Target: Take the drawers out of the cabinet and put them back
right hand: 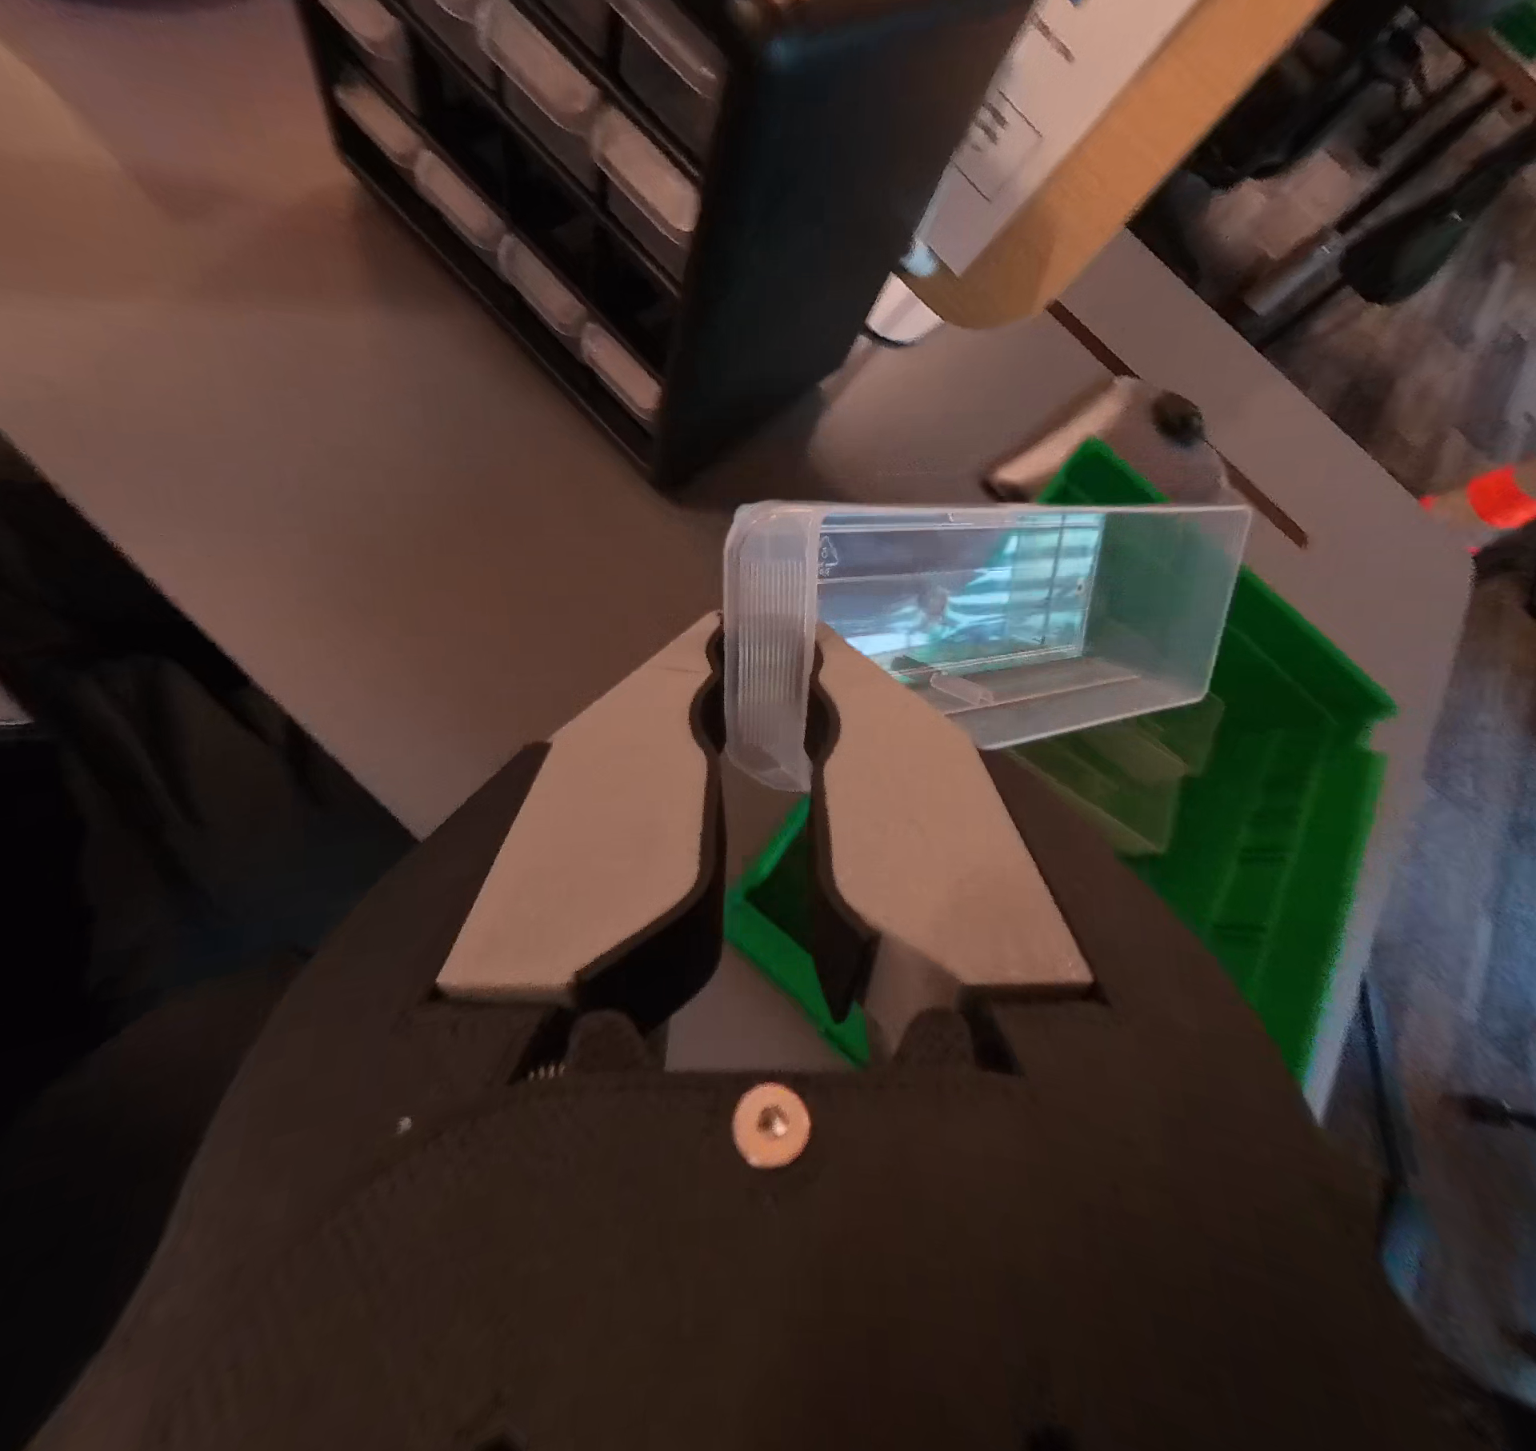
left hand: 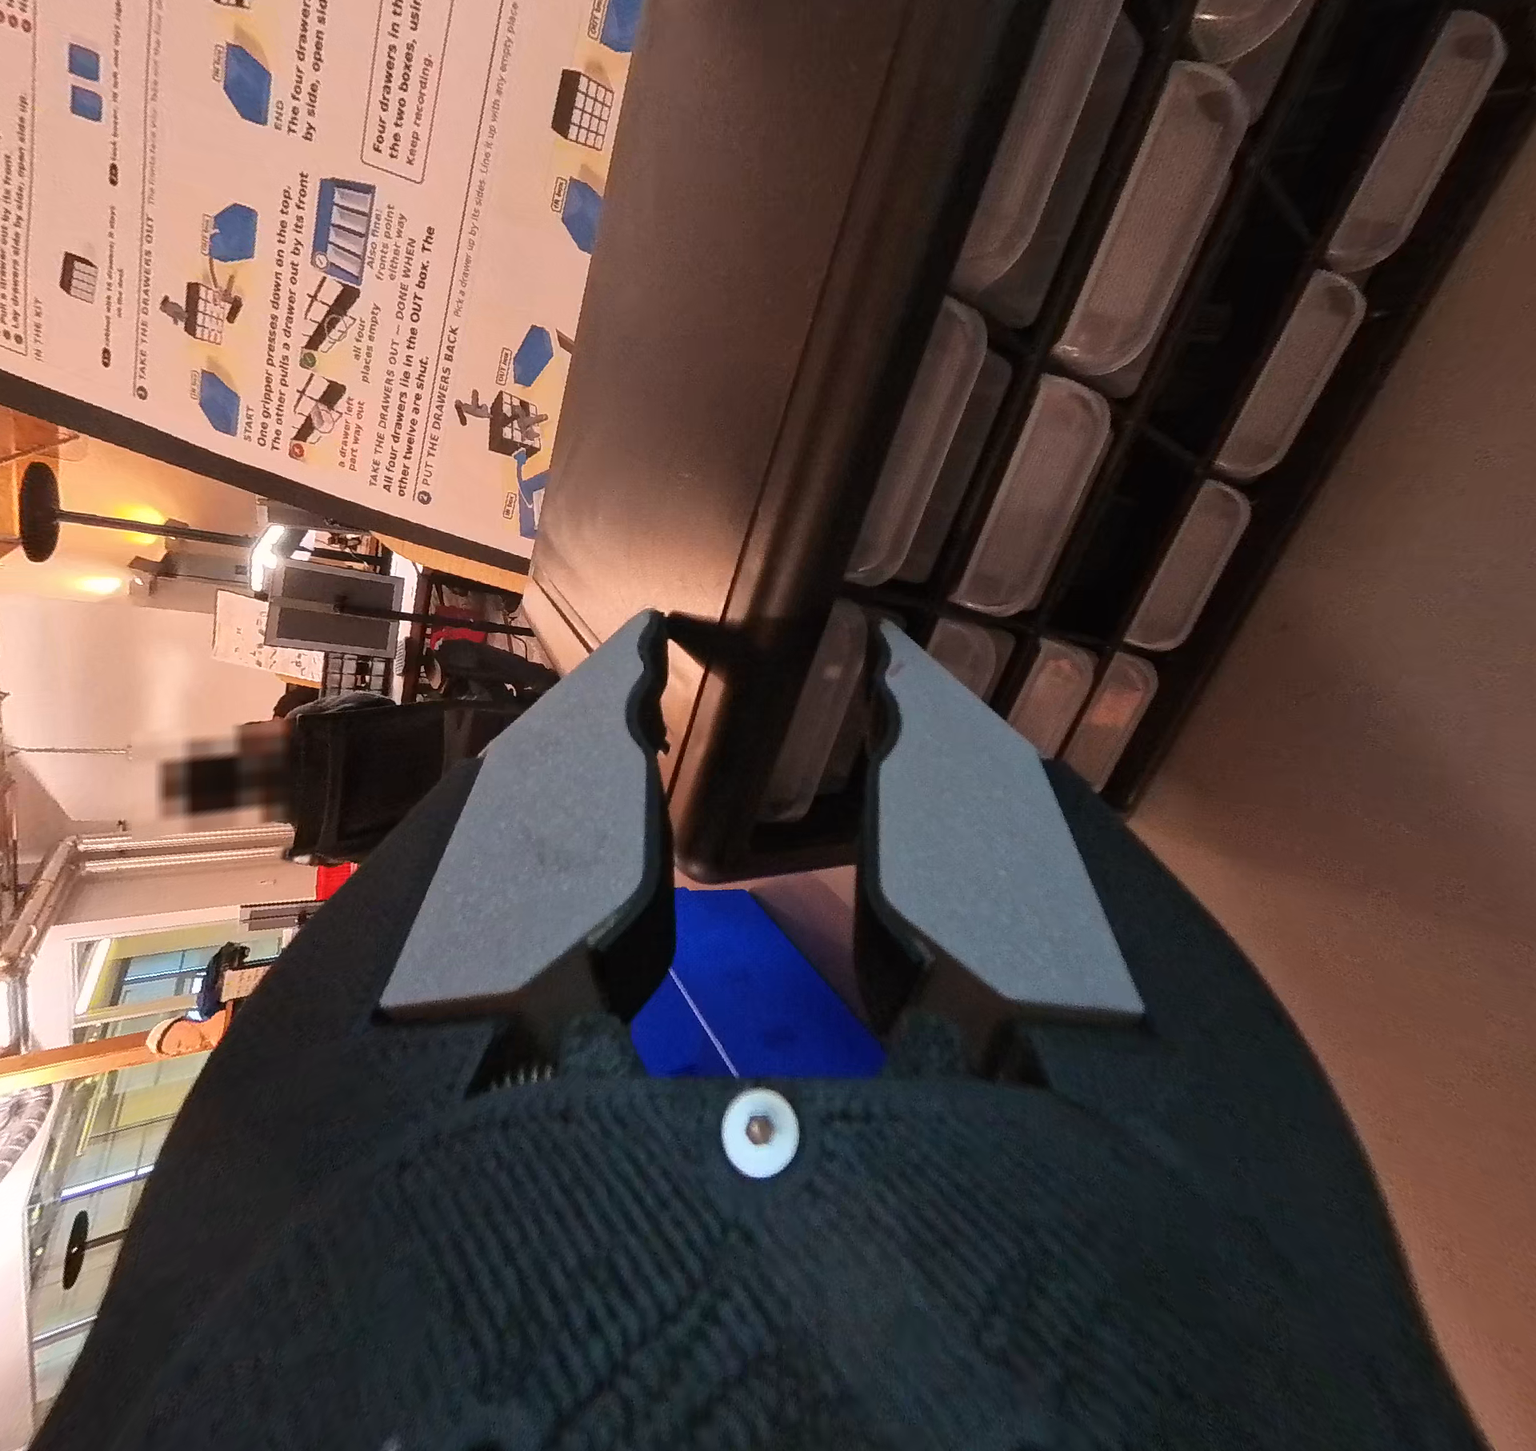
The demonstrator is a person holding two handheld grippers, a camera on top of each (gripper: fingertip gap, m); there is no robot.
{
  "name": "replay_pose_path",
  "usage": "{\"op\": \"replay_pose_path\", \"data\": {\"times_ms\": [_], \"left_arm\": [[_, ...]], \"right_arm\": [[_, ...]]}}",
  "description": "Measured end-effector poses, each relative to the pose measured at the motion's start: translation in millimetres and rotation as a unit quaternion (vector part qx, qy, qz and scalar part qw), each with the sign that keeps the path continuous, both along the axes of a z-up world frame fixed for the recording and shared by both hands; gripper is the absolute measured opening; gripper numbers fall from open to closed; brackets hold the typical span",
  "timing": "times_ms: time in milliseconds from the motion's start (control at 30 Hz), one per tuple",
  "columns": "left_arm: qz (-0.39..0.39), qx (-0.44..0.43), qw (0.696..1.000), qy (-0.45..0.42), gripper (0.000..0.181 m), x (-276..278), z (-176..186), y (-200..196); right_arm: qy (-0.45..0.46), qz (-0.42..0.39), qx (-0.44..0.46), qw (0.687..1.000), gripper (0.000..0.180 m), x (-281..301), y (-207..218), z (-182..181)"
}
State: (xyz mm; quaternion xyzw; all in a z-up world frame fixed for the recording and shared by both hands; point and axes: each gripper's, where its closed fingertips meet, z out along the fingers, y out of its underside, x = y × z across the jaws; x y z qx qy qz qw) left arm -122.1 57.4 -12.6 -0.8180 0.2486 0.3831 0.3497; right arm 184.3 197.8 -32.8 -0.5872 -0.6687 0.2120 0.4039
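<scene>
black plastic multi-drawer cabinet (right hand: 798, 164) on grey table (right hand: 249, 430), several slots dark and empty, most still filled. green plastic bin (right hand: 1297, 754) at table edge, below the carried drawer. clear plastic drawer (right hand: 981, 622) out of cabinet, clenched by its ribbed front tab in right gripper (right hand: 769, 655), held over the bin. left gripper (left hand: 769, 655) spread apart, straddling cabinet's top edge, gripping nothing. judged mid-removal; putting back not yet begun.

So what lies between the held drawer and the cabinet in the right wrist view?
Only bare grey tabletop between the clear drawer, held by the right gripper, and the black cabinet; the green bin sits beyond the drawer.
</scene>
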Motion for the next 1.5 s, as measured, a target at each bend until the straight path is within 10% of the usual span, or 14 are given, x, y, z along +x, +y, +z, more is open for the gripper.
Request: {"op": "replay_pose_path", "data": {"times_ms": [467,833,1300,1500], "left_arm": [[0.001,0.003,1.000,0.002,0.046,0.0,-0.1,-0.1],[0.003,0.006,1.000,0.003,0.046,-0.2,-0.1,-0.1],[-0.002,0.028,1.000,0.008,0.046,-0.3,0.0,1.3],[-0.003,0.214,0.972,0.098,0.047,7.9,1.4,-16.9]], "right_arm": [[-0.156,-0.238,-0.081,0.955,0.012,41.7,101.5,-88.5],[-0.257,-0.186,-0.097,0.943,0.015,-13.7,129.8,-158.1],[-0.127,-0.164,-0.011,0.978,0.040,-25.6,75.8,-55.7],[-0.043,-0.130,-0.013,0.991,0.041,-37.0,38.7,-19.8]]}}
